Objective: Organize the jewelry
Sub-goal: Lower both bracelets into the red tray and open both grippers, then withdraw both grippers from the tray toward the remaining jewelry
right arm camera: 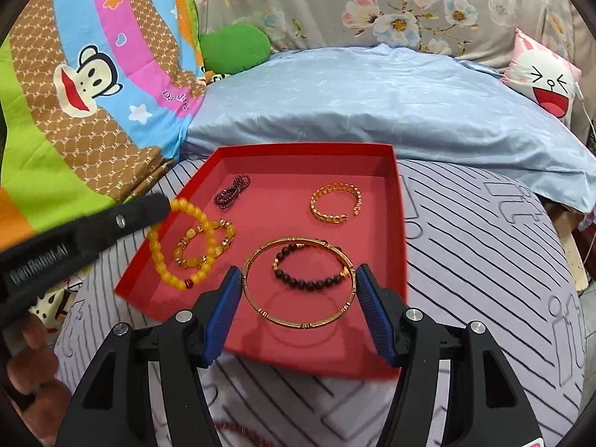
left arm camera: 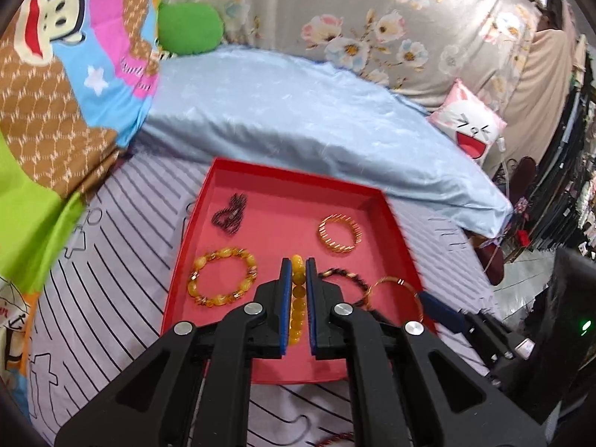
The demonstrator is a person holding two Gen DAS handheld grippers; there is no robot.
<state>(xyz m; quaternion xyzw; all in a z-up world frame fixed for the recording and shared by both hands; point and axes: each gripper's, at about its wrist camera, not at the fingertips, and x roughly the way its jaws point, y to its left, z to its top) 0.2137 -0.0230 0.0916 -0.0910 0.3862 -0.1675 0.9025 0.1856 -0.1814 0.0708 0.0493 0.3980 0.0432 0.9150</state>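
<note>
A red tray lies on the striped bed sheet. My left gripper is shut on a yellow bead bracelet and holds it above the tray's near left part; the bracelet hangs from it in the right wrist view. My right gripper grips a thin gold bangle across its width, lifted over the tray. In the tray lie an amber bead bracelet, a gold chain cuff, a dark bead bracelet and a dark red chain.
A light blue pillow lies behind the tray. A cartoon monkey quilt is on the left, a green cushion at the back, a white face cushion at the right. A dark red bead string lies on the sheet near me.
</note>
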